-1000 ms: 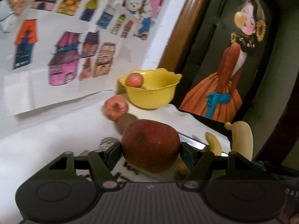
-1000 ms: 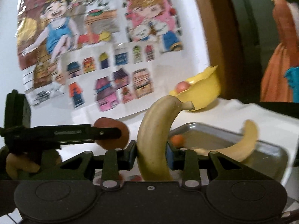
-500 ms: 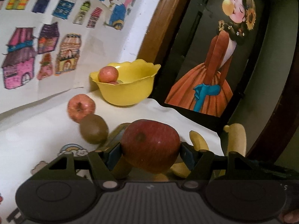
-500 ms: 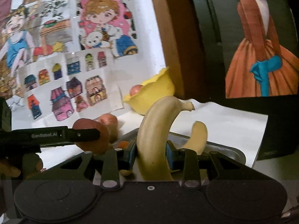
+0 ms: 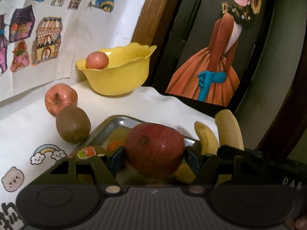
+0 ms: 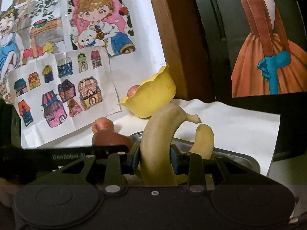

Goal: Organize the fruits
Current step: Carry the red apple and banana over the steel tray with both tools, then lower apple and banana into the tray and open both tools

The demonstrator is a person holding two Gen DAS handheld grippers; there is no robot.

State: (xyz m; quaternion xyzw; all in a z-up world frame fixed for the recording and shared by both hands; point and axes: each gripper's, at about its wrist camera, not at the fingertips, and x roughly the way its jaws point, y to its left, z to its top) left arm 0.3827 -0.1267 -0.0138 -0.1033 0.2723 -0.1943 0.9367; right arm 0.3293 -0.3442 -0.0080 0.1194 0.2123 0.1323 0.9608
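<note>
Fruit fills both grippers: the left gripper [image 5: 155, 158] has its jaws clamped on a dark red apple [image 5: 154, 150], held above the near end of a metal tray [image 5: 122, 121], while the right gripper [image 6: 155, 159] has its jaws clamped on a banana [image 6: 157, 149], its stem curving up and to the right. A second banana [image 6: 204, 140] lies in the tray just behind it, with a small orange fruit [image 5: 114, 145] at the tray's near left. A kiwi [image 5: 73, 126] sits on the white surface [image 5: 25, 126] beside the tray, touching a pale apple [image 5: 60, 97] behind it. Farther back, a yellow bowl [image 5: 117, 78] against the wall holds another apple [image 5: 97, 60]. Children's drawings [image 6: 63, 88] hang behind.
</note>
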